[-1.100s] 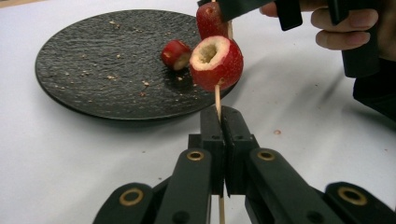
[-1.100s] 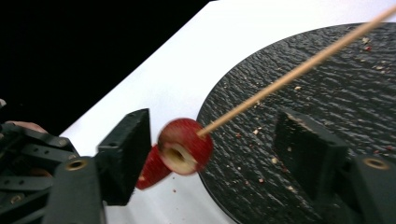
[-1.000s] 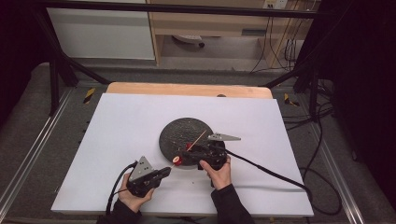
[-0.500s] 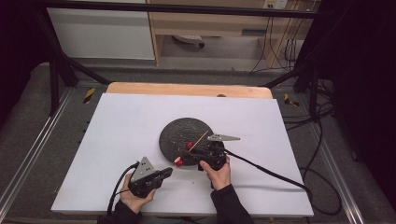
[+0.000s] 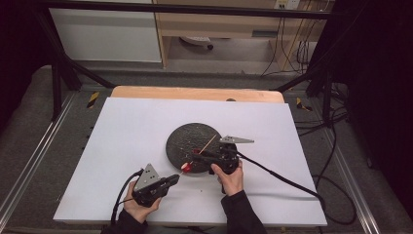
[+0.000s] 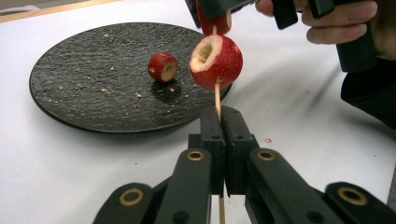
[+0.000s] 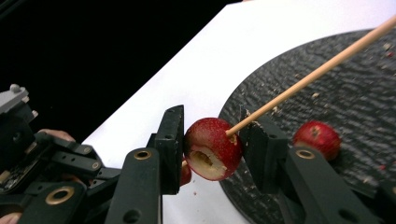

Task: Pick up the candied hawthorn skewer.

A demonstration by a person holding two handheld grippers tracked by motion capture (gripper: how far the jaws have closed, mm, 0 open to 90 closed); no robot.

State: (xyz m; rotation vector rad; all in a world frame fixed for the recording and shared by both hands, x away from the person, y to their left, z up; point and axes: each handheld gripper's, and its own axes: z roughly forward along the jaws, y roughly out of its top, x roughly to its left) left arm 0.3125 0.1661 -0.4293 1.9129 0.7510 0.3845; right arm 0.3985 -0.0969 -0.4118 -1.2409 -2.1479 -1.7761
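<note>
Two grippers level over plate, left gripper clamping skewer, right gripper pinching fruit

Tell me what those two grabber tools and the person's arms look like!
Both tools are black. The left gripper and right gripper each carry a grey three-cornered plate on top and trail a black cable. Up close, the flat, blocky black fingers sit on arms joined by brass-coloured ring pins. The person wears dark long sleeves.

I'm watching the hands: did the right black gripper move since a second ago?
Yes. The right black gripper slid slightly toward the picture's left, further over the round black stone plate's near rim.
</note>
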